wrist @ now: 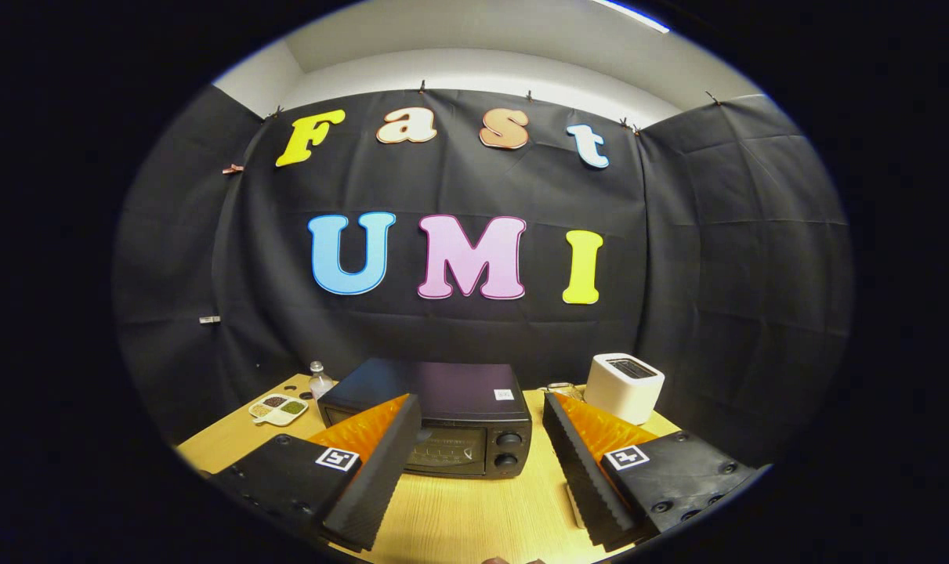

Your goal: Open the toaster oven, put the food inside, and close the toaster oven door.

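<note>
Ahead, shut toaster oven (443, 419), gripper (478, 411) spread

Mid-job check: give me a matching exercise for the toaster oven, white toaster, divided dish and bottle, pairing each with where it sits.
Things:
1. toaster oven
2. white toaster
3. divided dish
4. bottle

Places:
A. at the table's far edge, between dish and oven
B. just ahead of the open gripper, door shut
C. beyond the right finger
D. beyond the left finger, holding small portions

Pairs: 1-B, 2-C, 3-D, 4-A
</note>
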Available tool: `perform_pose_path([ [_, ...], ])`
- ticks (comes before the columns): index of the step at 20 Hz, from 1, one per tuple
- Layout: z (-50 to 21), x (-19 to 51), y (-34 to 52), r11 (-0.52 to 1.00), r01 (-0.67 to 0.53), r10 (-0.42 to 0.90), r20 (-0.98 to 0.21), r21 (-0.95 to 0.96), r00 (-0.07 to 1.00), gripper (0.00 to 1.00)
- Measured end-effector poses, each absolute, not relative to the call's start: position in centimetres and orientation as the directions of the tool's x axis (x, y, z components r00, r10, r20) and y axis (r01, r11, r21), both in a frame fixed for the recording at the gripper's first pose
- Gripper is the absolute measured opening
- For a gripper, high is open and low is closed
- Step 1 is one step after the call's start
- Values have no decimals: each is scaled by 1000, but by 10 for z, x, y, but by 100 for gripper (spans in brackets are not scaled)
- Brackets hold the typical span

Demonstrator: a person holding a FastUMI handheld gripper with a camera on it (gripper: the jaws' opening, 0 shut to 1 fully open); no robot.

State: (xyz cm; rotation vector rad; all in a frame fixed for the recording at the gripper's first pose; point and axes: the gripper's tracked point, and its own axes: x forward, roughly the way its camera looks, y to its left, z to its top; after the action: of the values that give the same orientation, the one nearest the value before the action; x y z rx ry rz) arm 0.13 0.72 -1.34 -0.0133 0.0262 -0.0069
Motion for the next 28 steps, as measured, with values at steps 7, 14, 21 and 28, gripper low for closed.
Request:
perform_pose_path([
  [7, -21, 6, 20, 1000, -6, 6, -50, -10, 999, 97],
  [14, -29, 7, 29, 1000, -20, 19, -69, -12, 997, 97],
  [21, -39, 21, 49, 998, -54, 52, -93, -22, 994, 97],
  [28, -54, 62, 84, 995, -89, 84, -125, -35, 989, 97],
])
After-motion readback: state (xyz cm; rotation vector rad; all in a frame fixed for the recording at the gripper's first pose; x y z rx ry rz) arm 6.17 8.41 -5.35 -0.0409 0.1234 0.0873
